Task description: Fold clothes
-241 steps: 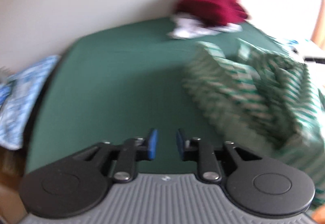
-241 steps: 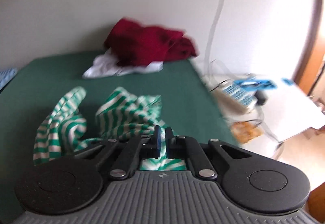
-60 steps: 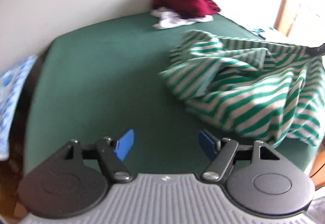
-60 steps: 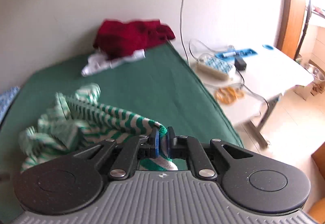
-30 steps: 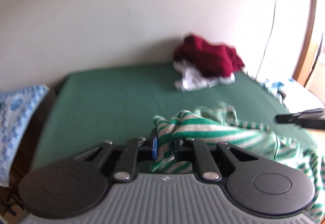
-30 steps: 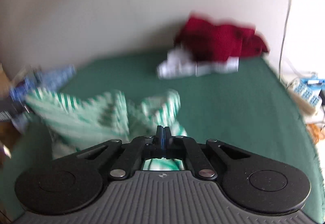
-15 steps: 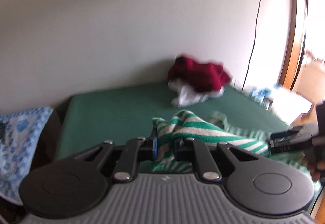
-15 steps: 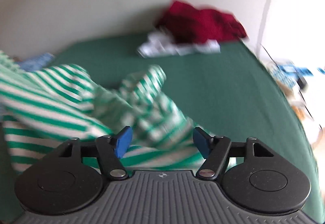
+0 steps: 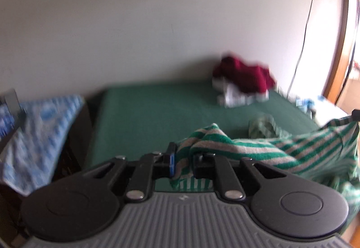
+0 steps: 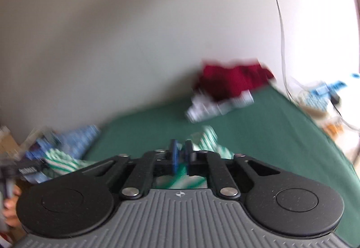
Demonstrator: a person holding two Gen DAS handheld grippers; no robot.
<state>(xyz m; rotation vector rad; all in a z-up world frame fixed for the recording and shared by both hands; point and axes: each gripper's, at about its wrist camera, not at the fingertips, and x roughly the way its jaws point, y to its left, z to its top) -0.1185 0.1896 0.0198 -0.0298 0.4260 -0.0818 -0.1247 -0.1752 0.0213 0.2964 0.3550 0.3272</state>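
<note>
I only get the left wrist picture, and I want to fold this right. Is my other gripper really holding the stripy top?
Observer: Yes. In the right wrist view the right gripper is shut, with the stripy top pinched between its pads.
Operator: Can you see who's holding my left one?
Observer: Only a hand, at the far left edge of that view, under the left gripper.
Operator: What's past the bed on the right?
Observer: A white table with something orange on it, too blurred to name.
</note>
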